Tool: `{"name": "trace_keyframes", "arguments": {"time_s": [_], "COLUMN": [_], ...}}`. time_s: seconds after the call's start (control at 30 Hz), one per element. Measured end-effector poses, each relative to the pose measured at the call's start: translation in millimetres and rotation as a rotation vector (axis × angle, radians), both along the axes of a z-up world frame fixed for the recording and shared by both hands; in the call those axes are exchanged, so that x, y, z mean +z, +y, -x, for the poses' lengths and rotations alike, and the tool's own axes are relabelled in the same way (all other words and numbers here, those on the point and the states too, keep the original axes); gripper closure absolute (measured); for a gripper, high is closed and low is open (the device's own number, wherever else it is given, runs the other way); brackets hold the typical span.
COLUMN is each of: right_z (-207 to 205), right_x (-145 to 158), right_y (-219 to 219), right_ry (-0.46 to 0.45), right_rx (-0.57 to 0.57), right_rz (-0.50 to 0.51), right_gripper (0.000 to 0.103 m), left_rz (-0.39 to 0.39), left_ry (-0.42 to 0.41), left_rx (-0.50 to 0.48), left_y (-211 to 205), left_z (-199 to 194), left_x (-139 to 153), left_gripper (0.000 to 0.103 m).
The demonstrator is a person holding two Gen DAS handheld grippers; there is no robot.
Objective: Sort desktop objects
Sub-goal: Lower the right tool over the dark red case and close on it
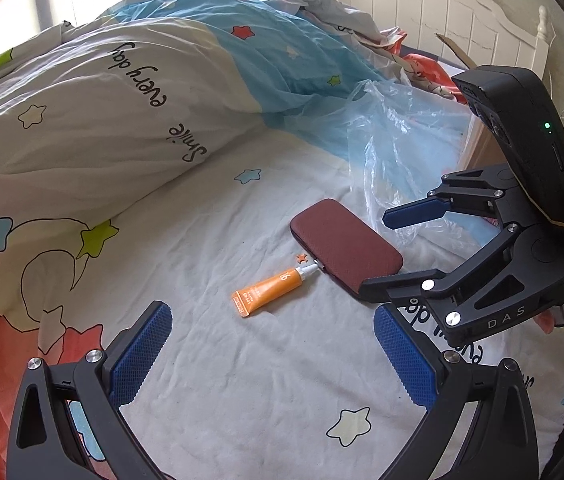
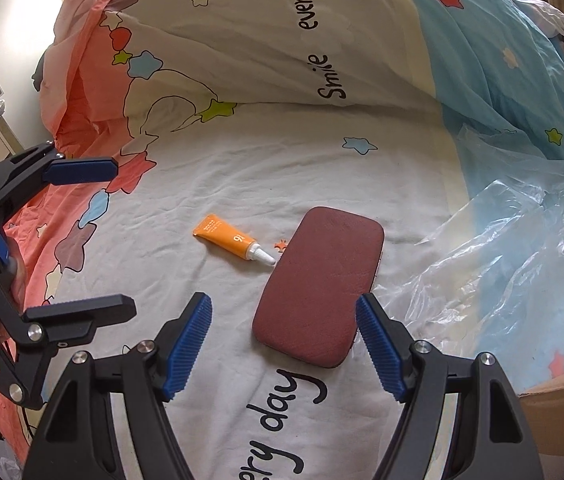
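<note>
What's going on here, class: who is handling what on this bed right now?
A person holds two grippers over a bed sheet. Neither one holds anything. The right gripper is open just above the near end of a dark red case. The left gripper is open too, short of an orange tube whose white tip lies against the case. A clear plastic bag lies crumpled beside the case.

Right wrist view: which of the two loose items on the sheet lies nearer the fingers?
The dark red case; it reaches down between the right gripper's tips, while the orange tube lies beyond.
</note>
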State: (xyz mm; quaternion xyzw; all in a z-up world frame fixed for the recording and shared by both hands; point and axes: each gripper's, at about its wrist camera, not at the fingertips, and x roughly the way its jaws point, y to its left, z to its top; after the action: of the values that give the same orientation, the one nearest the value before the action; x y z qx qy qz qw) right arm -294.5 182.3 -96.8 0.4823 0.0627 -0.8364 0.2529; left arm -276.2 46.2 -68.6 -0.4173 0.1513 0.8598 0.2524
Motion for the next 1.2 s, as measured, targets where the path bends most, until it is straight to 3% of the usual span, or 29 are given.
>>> {"name": "trace_keyframes", "arguments": {"time_s": [0.27, 0.83, 1.07, 1.2], "right_z": [11, 19, 17, 18], "right_x": [-11, -29, -35, -36], "right_y": [6, 3, -10, -6], "right_ry": [-0.015, -0.014, 0.031, 0.039], "right_rx": [-0.042, -0.062, -0.06, -0.059], "right_rz": [0.012, -0.016, -0.1, -0.082], "right_gripper": [0.032, 0.032, 0.029, 0.029], "left_rz": [0.033, -0.027, -0.035, -0.026], "left_ry": [-0.014, -0.063, -0.071, -0.077], "left_rx": [-0.054, -0.04, -0.011, -0.01], "left_y": [15, 3, -3, 2], "left_z": [10, 25, 31, 37], "left_x": [-10, -25, -30, -34], "left_gripper": [0.0, 0.0, 0.0, 0.0]}}
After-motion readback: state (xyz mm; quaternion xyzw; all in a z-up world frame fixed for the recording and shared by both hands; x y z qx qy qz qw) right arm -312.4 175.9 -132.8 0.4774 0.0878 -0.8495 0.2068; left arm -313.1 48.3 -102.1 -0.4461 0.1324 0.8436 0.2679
